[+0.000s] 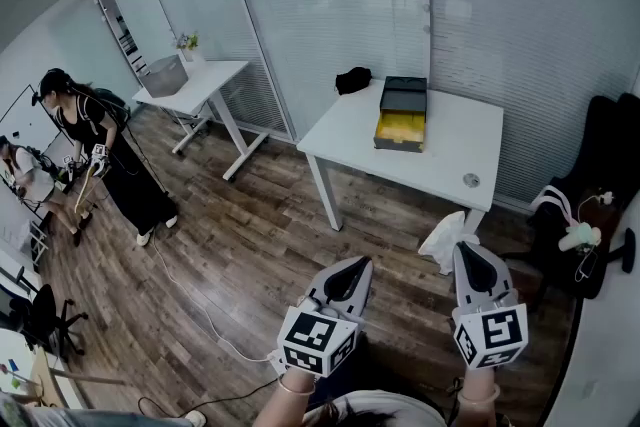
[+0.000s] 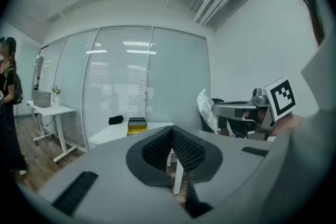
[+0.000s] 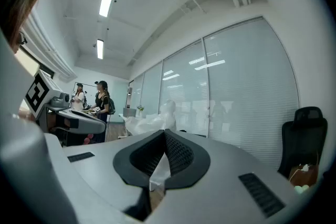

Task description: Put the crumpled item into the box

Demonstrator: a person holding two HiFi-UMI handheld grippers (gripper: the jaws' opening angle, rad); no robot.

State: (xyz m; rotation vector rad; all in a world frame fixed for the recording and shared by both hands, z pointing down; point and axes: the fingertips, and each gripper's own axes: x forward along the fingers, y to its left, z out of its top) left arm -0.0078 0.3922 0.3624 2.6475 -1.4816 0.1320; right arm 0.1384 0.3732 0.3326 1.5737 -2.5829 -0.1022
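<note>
Right gripper [image 1: 470, 255] at lower right, jaws pinching an edge of the crumpled white bag [image 1: 445, 237], held up off the floor, likely for carrying. Left gripper [image 1: 350, 270] at lower centre, jaws pressed together on nothing, seemingly idle. Open box [image 1: 402, 113], yellow inside, on the white table [image 1: 450, 150] at upper centre, well apart from both.

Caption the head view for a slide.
Right gripper holds the crumpled white item; the open box sits on the table ahead.

Ahead on the surface [image 1: 440, 150], box [image 1: 402, 115] with dark bundle [image 1: 353, 80] behind-left; nearer, crumpled item [image 1: 443, 240] at right tool [image 1: 470, 255], left tool [image 1: 348, 273] leftward.
</note>
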